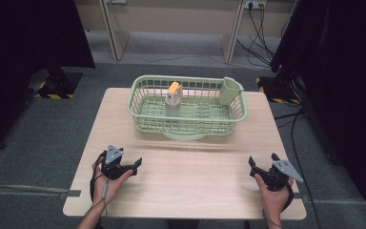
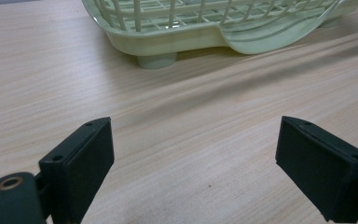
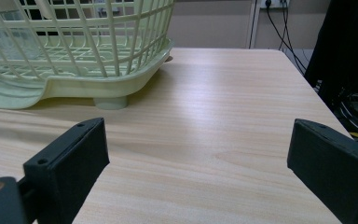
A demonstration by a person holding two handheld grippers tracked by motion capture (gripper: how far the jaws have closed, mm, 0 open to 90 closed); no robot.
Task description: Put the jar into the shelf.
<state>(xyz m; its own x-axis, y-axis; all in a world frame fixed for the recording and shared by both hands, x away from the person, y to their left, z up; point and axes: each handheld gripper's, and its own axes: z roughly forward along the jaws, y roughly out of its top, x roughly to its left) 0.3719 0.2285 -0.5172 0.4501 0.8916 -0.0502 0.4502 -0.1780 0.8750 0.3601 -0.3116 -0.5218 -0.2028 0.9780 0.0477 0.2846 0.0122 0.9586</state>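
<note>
A pale green wire basket (image 1: 188, 120) stands at the far middle of the wooden table (image 1: 186, 167). Inside it sits a small beige object with an orange top (image 1: 173, 94), and a green cup-shaped holder (image 1: 230, 90) hangs at its right corner. My left gripper (image 1: 133, 166) rests near the front left, held in a hand, jaws wide apart with nothing between them. My right gripper (image 1: 262, 161) sits at the front right, also open and empty. The left gripper view shows the basket's base (image 2: 177, 42) ahead; the right gripper view shows the basket (image 3: 74, 56) to its left.
Dark curtained stands flank the table at left and right. Cables (image 1: 262, 33) run along the floor behind at the right. Bare tabletop lies between the grippers and the basket. The table's right edge (image 3: 307, 84) is close to the right gripper.
</note>
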